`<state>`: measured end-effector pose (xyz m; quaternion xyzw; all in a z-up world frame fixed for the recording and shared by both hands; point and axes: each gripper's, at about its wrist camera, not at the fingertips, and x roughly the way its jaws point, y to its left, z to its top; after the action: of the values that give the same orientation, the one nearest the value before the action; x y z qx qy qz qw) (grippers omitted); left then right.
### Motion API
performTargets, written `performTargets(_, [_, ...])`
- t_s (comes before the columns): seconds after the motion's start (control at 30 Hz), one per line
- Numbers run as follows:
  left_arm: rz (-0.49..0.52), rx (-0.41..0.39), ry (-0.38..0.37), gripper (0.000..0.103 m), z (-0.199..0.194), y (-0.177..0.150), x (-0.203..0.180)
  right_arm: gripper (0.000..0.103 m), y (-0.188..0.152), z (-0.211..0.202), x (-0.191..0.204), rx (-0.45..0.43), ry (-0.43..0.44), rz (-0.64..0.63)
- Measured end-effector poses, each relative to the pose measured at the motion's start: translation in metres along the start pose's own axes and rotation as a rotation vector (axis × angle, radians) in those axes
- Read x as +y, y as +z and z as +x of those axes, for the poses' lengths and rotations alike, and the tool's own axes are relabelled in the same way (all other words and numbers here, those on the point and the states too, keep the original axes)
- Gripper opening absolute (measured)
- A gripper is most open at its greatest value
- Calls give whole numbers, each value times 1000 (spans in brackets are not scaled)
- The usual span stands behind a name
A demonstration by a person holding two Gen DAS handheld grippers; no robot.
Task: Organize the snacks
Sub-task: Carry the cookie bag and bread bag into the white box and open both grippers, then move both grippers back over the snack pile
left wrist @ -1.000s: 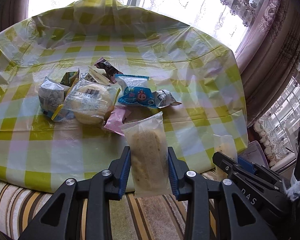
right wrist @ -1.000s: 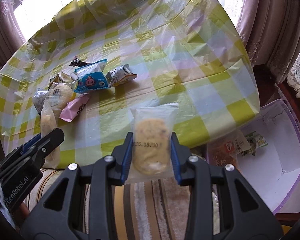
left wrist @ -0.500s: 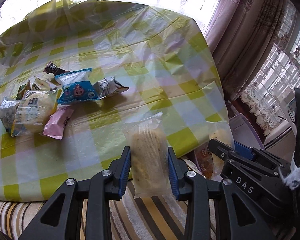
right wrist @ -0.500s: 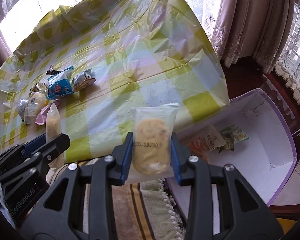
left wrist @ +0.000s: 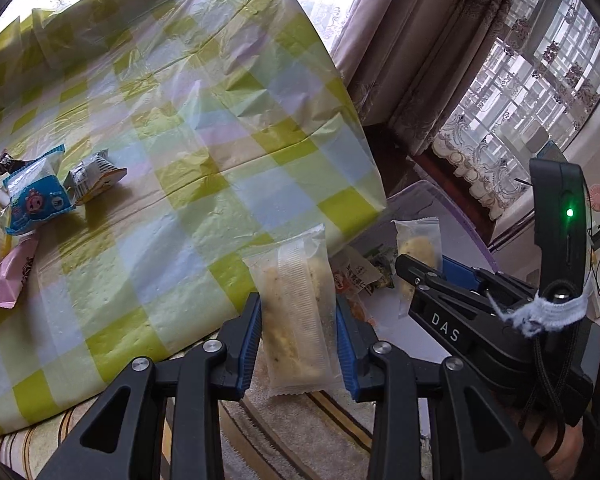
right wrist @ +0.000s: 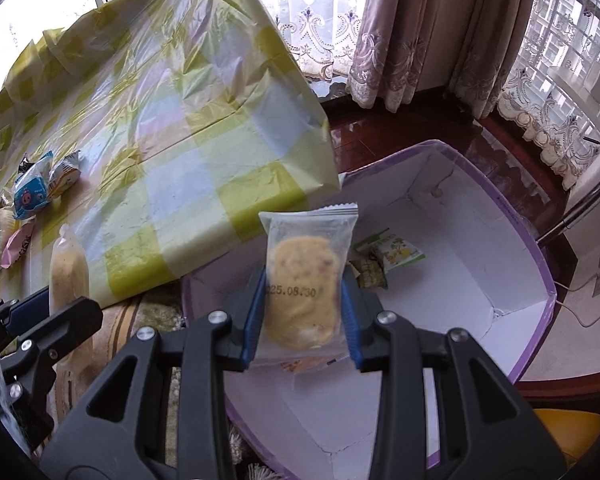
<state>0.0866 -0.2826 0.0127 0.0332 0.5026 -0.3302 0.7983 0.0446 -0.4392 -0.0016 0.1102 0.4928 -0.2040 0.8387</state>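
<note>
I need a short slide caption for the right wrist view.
Right tongs hold a wrapped cookie above the open purple-rimmed box beside the checkered table.

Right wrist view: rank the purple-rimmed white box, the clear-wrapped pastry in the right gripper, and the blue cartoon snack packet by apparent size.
1. Purple-rimmed white box, by far the largest.
2. Clear-wrapped pastry in the right gripper, though its nearness to the camera inflates it.
3. Blue cartoon snack packet, smallest, but farthest away on the table.

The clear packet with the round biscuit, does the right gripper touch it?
Touching. In the right wrist view the right gripper presses both blue pads against the sides of the clear biscuit packet.
</note>
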Motion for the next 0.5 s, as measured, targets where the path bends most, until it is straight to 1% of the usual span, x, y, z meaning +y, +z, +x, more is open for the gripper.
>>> performTargets(0.17, [2,50,-81,36,13,2,-8,39,1,3,-7,0,-44,8])
performTargets(0.2, [-5,59,-102,37,15,2,-8,39,2,3,-8,1,-47,7])
performTargets(0.27, [-20,71,-120,42,18,3,-7,40,2,5,-8,10,-55,4])
performTargets(0.3, [-26,69,-123,47,18,3,-6,42,2,5,-7,11,-58,3])
performTargets(0.33, [-32,66,-126,52,18,3,-5,47,2,5,-6,8,-60,1])
performTargets(0.37, [-39,63,-128,54,17,4,-4,53,2,4,-5,4,-65,-5])
performTargets(0.4, [-46,58,-127,56,16,4,-3,56,2,3,-1,-1,-73,-12])
performTargets(0.47, [-60,42,-120,57,13,5,2,65,2,-1,4,-17,-86,-27])
performTargets(0.5, [-62,31,-104,57,10,5,4,67,2,-3,7,-25,-97,-38])
